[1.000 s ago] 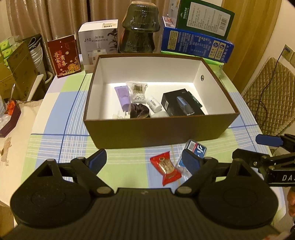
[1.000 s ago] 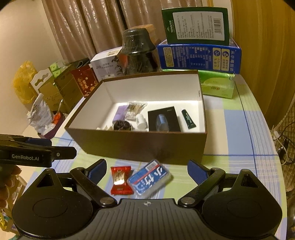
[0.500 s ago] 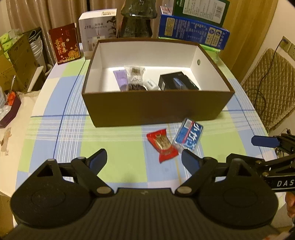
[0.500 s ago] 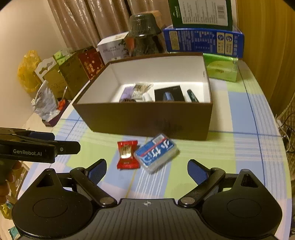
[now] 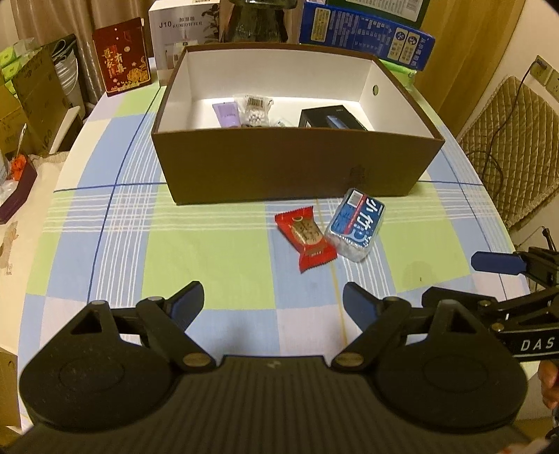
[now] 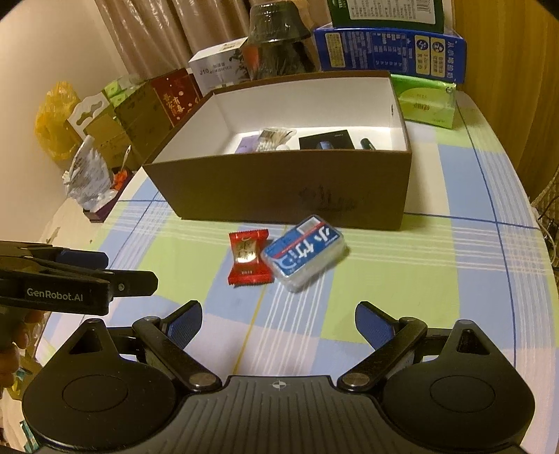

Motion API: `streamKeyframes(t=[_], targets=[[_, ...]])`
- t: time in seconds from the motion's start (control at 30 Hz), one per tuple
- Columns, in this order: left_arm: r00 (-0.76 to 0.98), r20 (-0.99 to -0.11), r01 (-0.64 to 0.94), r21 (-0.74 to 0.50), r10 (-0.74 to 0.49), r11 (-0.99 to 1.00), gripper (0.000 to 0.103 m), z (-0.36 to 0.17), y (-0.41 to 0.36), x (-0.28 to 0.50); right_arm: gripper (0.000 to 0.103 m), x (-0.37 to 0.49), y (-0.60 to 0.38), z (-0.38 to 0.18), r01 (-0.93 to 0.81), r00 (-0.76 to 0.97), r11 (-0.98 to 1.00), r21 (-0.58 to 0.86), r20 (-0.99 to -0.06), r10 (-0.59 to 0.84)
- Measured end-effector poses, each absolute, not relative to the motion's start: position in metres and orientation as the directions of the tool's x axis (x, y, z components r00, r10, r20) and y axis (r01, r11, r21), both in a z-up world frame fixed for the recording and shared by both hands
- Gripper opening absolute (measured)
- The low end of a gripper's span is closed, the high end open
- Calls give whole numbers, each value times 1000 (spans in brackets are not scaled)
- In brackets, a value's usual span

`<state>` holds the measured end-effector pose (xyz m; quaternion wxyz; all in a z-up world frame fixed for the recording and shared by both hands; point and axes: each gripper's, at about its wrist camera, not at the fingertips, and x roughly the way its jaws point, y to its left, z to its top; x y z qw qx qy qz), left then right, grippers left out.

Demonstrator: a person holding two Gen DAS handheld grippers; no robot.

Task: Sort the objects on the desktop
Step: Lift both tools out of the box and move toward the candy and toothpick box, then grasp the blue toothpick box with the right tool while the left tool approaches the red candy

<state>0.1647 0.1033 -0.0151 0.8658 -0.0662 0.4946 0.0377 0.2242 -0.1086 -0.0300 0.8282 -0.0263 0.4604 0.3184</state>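
Note:
A red snack packet [image 5: 306,236] [image 6: 248,257] and a blue tissue pack [image 5: 356,224] [image 6: 304,252] lie side by side on the checked tablecloth, just in front of a brown open box [image 5: 290,164] [image 6: 279,188]. The box holds a purple tube [image 5: 226,113], a bag of beads [image 5: 255,111] and a black box [image 5: 332,120]. My left gripper [image 5: 273,303] is open and empty, well short of the packet. My right gripper [image 6: 278,320] is open and empty, short of the tissue pack.
Behind the brown box stand a white humidifier carton [image 5: 181,31], a red card box [image 5: 122,66], a dark glass jar [image 6: 276,45], blue cartons [image 6: 387,49] and a green tissue pack [image 6: 426,101]. A padded chair [image 5: 517,146] is at the right; cardboard boxes [image 5: 31,90] at the left.
Both grippers have drawn back and up from the brown box. The packet and tissue pack now lie farther ahead of the fingers. Nothing was grasped or moved.

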Motion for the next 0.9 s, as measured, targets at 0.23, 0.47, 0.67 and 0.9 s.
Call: streamKeyframes(t=[0.23,0.47,0.67,0.9], targets=[[493,-870,-122,-77,-6,990,84,-22,102,166,92,223,-105,-36,-543,361,802,250,-792,492],[492,-870,-104,-81,-19,991,82,-29,105,170,92,224,-102,-43,-528,353,811,252,-803,480],[487,-873,-99,-86,-27,991,80,-37,109,174,92,229,-98,-47,-517,351,819,249,-811,468],[503,-863,-73,-92,-43,993,80,-43,109,184,92,237,-97,-54,-495,350,831,252,-818,457]])
